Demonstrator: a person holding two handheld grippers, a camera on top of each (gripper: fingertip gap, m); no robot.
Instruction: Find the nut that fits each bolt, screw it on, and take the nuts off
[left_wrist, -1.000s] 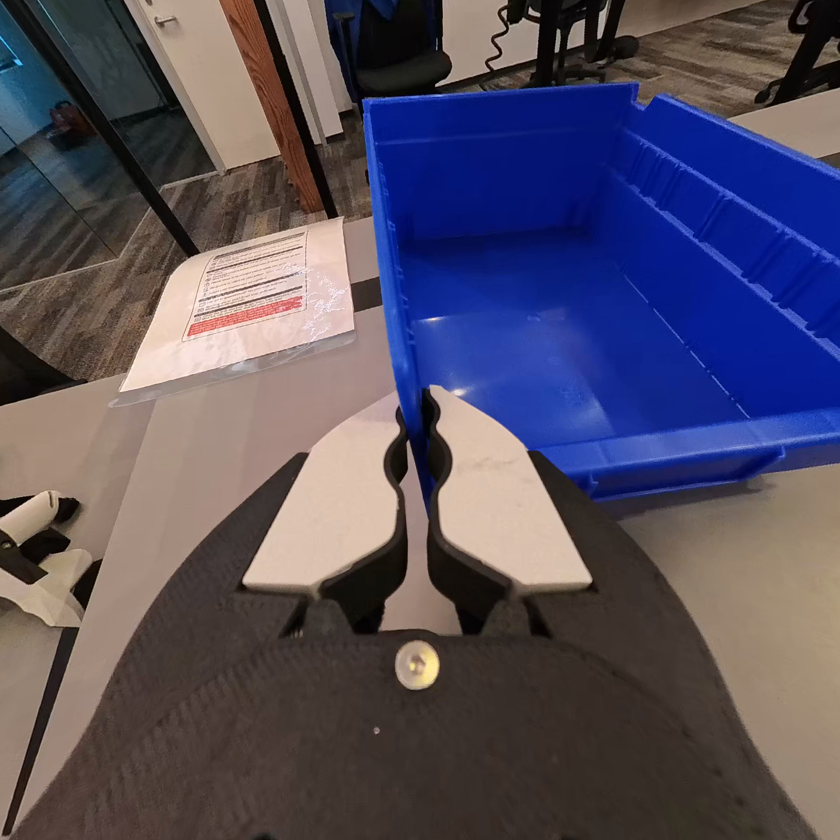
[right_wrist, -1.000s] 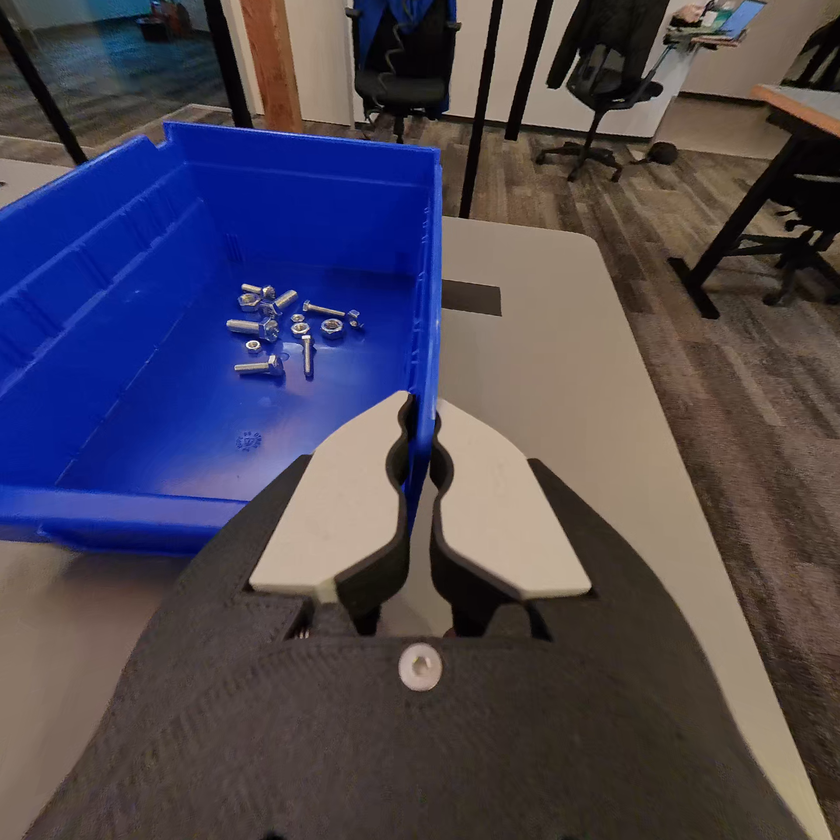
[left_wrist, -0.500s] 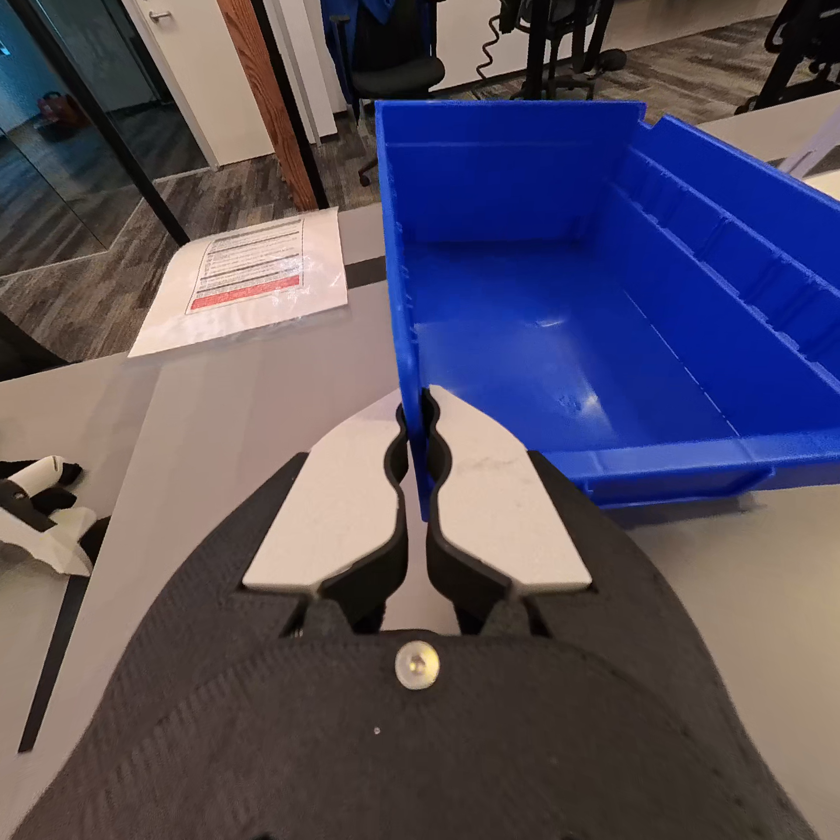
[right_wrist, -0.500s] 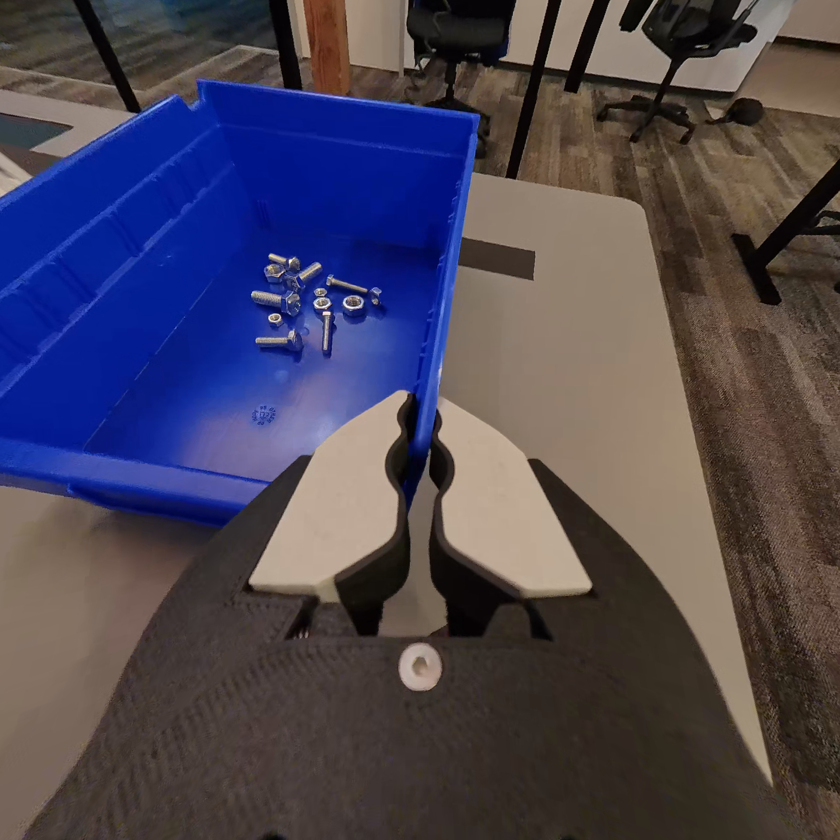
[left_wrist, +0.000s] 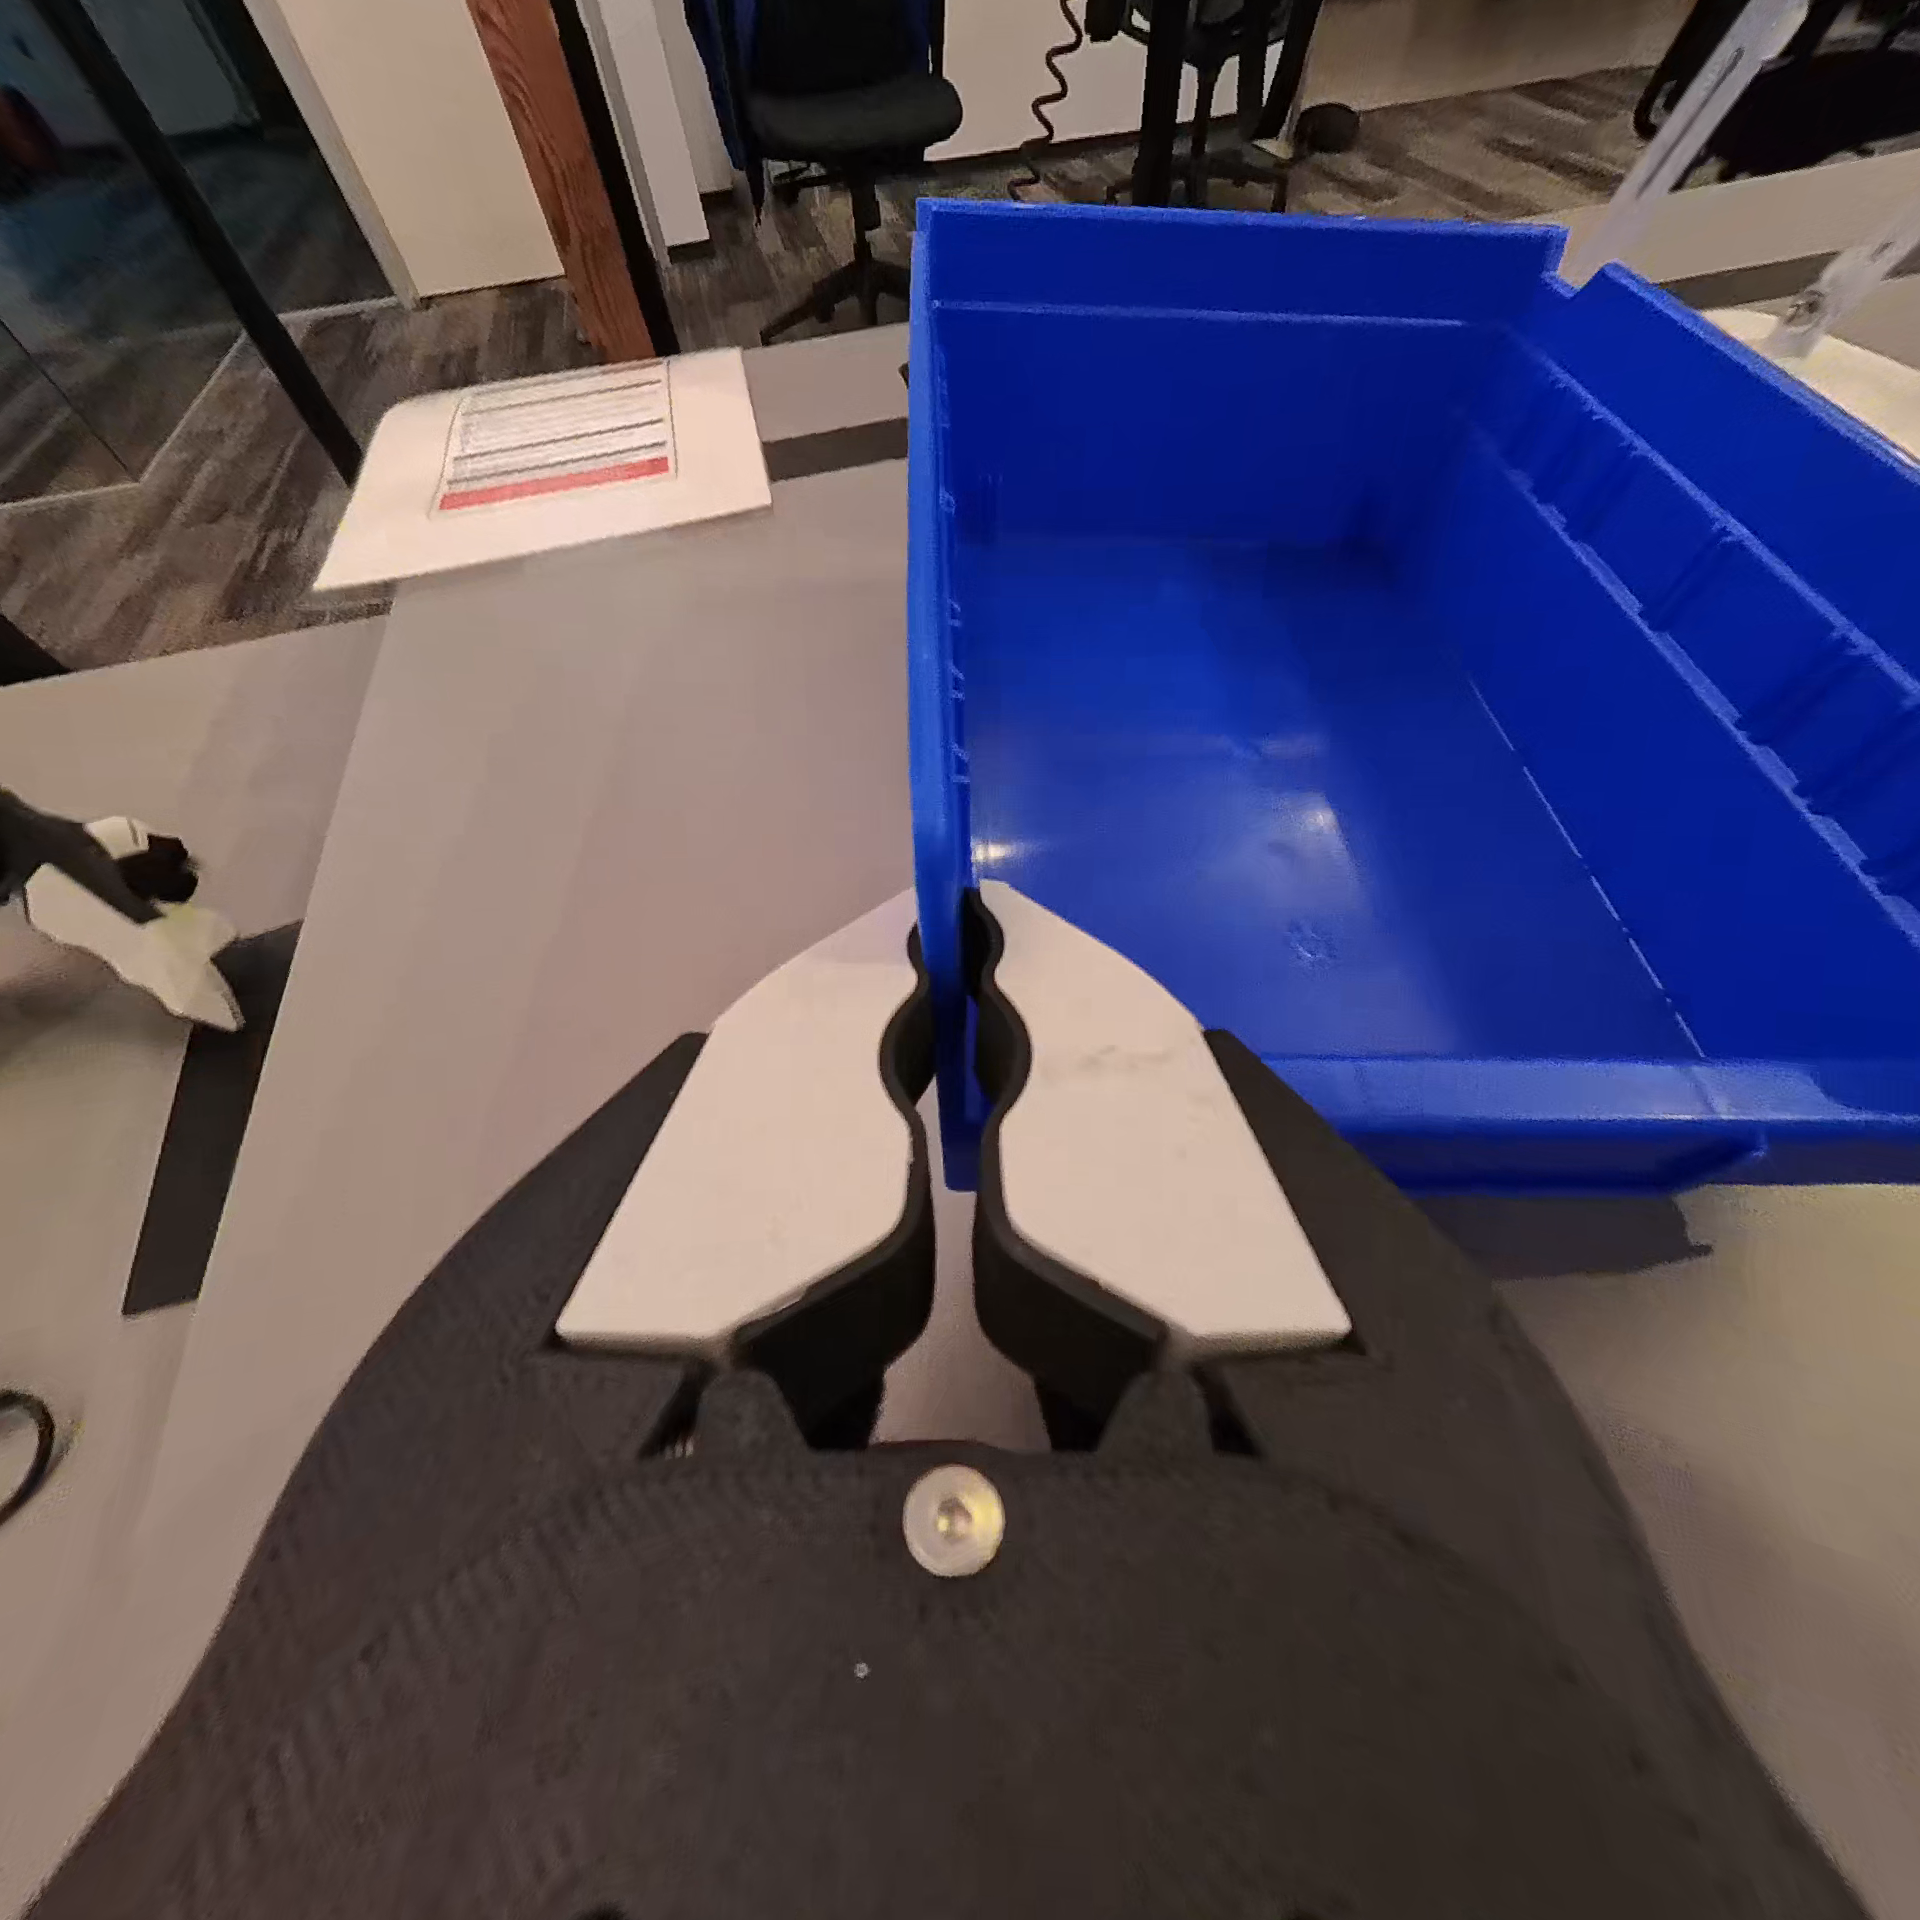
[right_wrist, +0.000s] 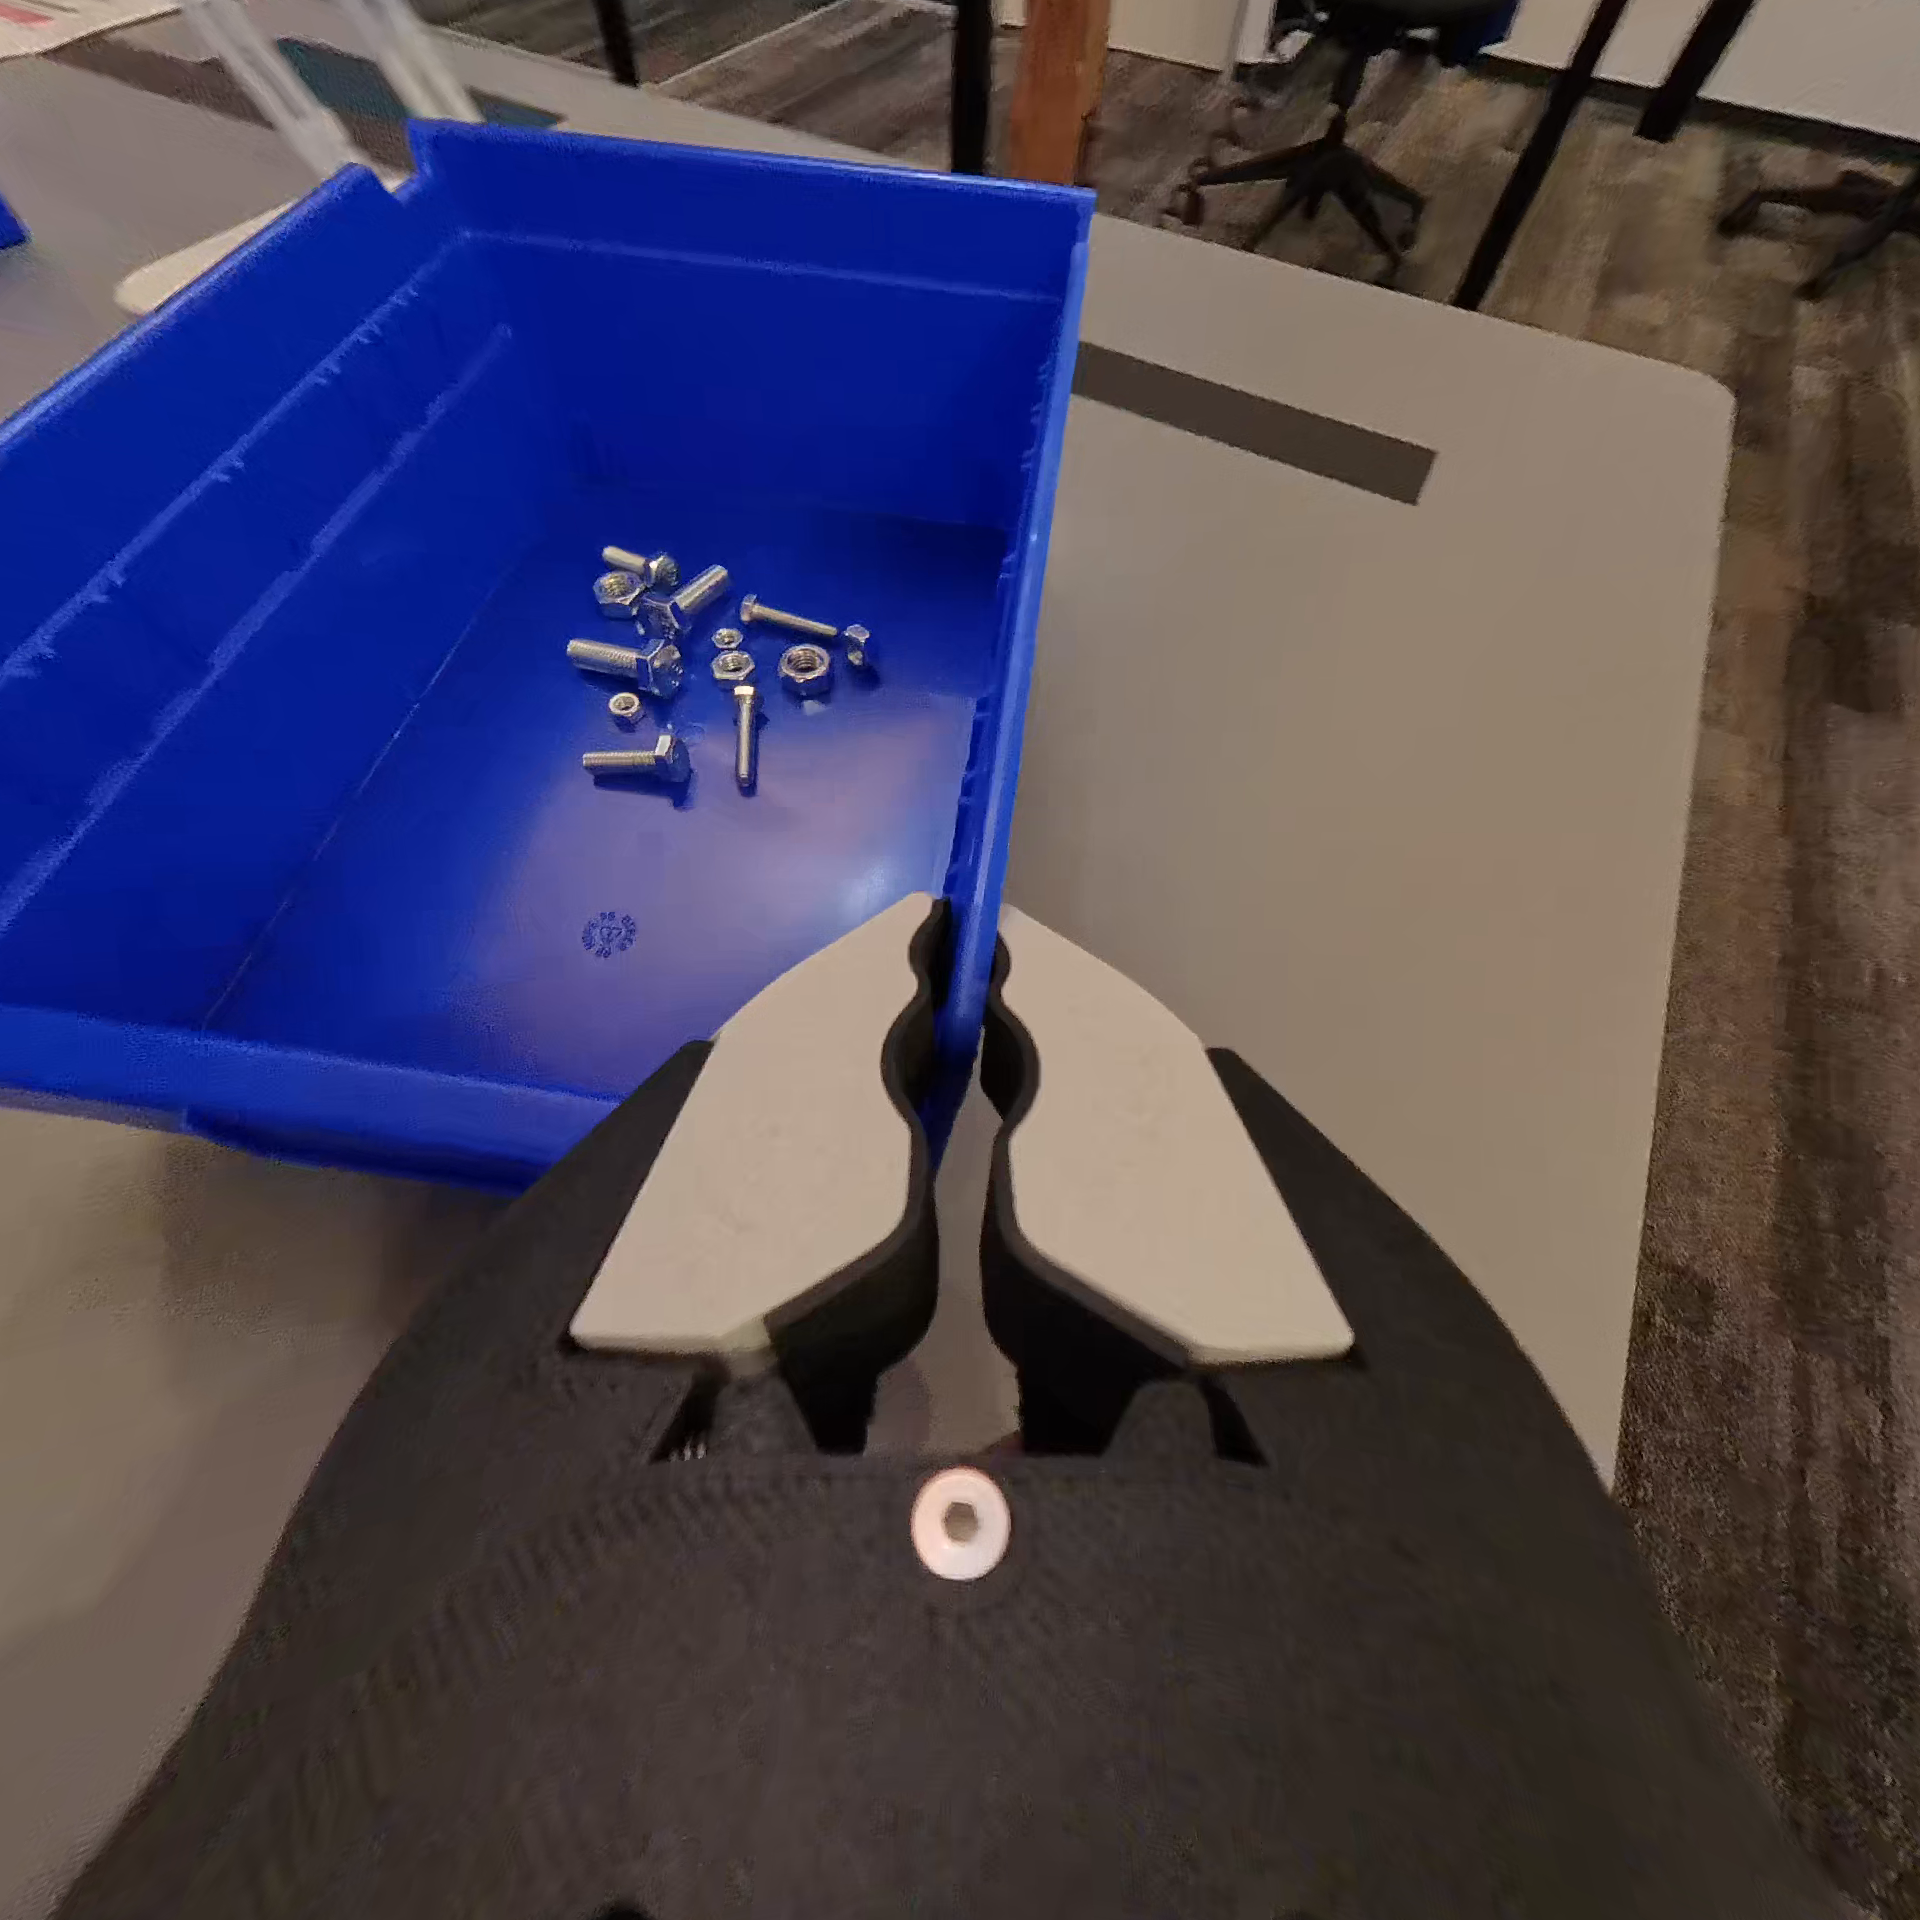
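A blue plastic bin (left_wrist: 1195, 416) stands on the grey table. My left gripper (left_wrist: 948, 920) is shut on the bin's left side wall near its front corner, and both pads press on the wall. My right gripper (right_wrist: 966, 930) is shut on the bin's right side wall (right_wrist: 1023, 582) in the same way. Several silver bolts and nuts (right_wrist: 707, 665) lie loose on the bin's floor toward its far right end. They show only in the right wrist view.
A laminated paper sheet (left_wrist: 551, 468) lies at the table's far left. A white and black object (left_wrist: 135, 914) lies at the left edge. Dark strips (right_wrist: 1247, 426) mark the table top. The table's right edge (right_wrist: 1662, 935) drops to carpet, with office chairs beyond. Spacing between my two grippers at the tips: around 85 cm.
Both grippers kept their hold on the bin walls and moved together with the bin. Both views now look down on it from higher. The bolts and nuts stayed put in the bin.
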